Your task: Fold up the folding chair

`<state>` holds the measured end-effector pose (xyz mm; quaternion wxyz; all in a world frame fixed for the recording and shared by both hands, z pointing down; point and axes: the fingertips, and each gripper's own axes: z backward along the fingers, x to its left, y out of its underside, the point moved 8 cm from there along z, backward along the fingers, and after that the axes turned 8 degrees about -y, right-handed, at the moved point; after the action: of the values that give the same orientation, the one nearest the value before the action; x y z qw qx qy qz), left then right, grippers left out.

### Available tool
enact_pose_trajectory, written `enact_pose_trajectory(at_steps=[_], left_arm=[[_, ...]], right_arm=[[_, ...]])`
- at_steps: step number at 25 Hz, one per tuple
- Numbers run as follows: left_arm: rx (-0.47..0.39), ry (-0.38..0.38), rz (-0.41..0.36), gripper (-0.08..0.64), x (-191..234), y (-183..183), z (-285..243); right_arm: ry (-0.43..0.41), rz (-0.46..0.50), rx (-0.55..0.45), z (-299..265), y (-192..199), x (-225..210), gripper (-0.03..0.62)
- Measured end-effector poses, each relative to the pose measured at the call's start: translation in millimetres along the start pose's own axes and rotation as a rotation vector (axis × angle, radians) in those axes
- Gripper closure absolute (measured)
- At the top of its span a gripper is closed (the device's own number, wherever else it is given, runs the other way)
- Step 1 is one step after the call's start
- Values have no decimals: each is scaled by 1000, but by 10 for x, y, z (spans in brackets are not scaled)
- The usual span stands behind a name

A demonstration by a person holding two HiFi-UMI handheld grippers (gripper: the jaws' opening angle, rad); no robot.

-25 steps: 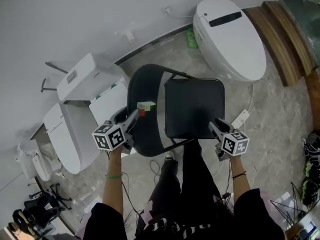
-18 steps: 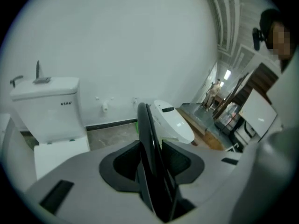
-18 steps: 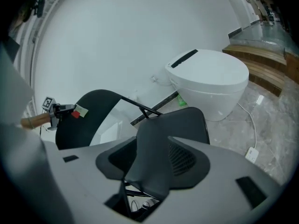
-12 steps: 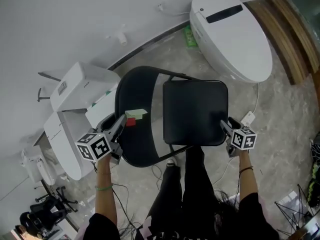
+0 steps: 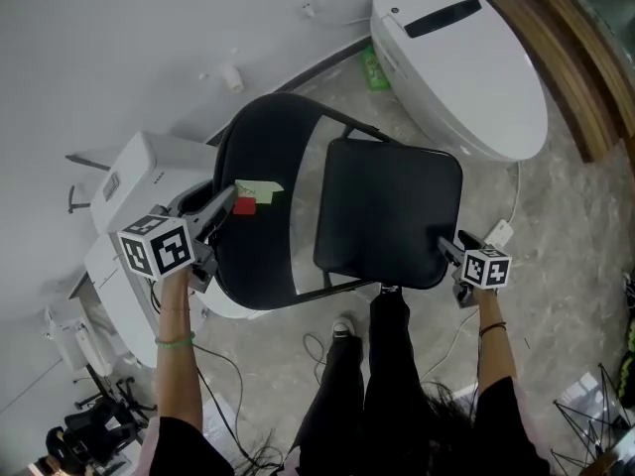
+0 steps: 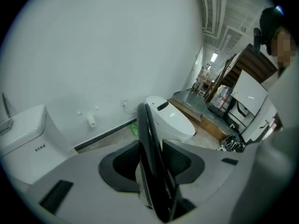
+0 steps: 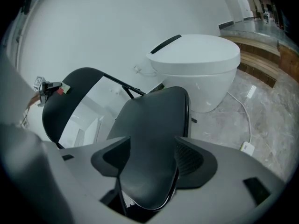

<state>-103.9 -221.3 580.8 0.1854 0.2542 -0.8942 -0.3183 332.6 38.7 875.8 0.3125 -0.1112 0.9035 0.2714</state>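
The black folding chair stands unfolded in front of me, its round backrest [image 5: 253, 216] to the left of its square seat [image 5: 387, 211] in the head view. My left gripper [image 5: 226, 204] is shut on the backrest's rim [image 6: 152, 162], which runs edge-on between the pads; its jaws have just been closing in on that rim. My right gripper [image 5: 444, 250] is at the seat's near right corner. The seat [image 7: 149, 139] lies between its jaws, which have just been opening and stand open around it. In the right gripper view the left gripper [image 7: 49, 90] shows at the backrest's top.
A white toilet [image 5: 456, 58] stands behind the chair at the right, another white toilet [image 5: 129, 216] close at the left. A white wall lies beyond. A cable and power strip [image 5: 499, 232] lie on the stone floor. Wooden steps [image 5: 580, 77] are far right. The person's legs [image 5: 382, 385] are under the seat.
My left gripper has moved left with the backrest. My right gripper has sunk along the seat's corner. The chair's back now stands farther from the seat's rear edge.
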Motion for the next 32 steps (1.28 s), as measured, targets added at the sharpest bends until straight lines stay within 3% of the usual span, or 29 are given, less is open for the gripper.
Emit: enact_pose_trajectory(at_steps=[5,9,13,16,18,21,22,24,26,29,32], left_arm=[[-10,57,-21,410,8,-22,-7],[-17,69,-20,408,28,1,-16],[-12,52,-7,408,-35,73,50],[-17,79,-21,408,-25,152,87],[-12,144,10,408,28,188,65],[64,326,78,408,59,287,-21],[106,368,63,408,30,317,-54],[157,373,-11,408,-32,326,-96],[156,355,-33,408,-38,323,-115],[151,362,7,414,-34,352,-97],[172,364,2,419,-106,249,-30]], right_arm=[[36,-26,23,-215,81,-357,268],[-73,-129,18,-386,132,-662,253],[-153,-142,46,-532,163,-881,253],[-253,-166,22,-643,187,-906,253],[-307,-188,-5,-693,217,-903,253],[-394,-242,-29,-785,246,-939,253],[-435,-267,-31,-831,250,-948,253],[-490,-303,-42,-909,251,-958,253],[-482,-323,-49,-927,240,-978,255],[-444,-337,-39,-919,241,-929,255],[-408,-349,-22,-790,275,-754,255]])
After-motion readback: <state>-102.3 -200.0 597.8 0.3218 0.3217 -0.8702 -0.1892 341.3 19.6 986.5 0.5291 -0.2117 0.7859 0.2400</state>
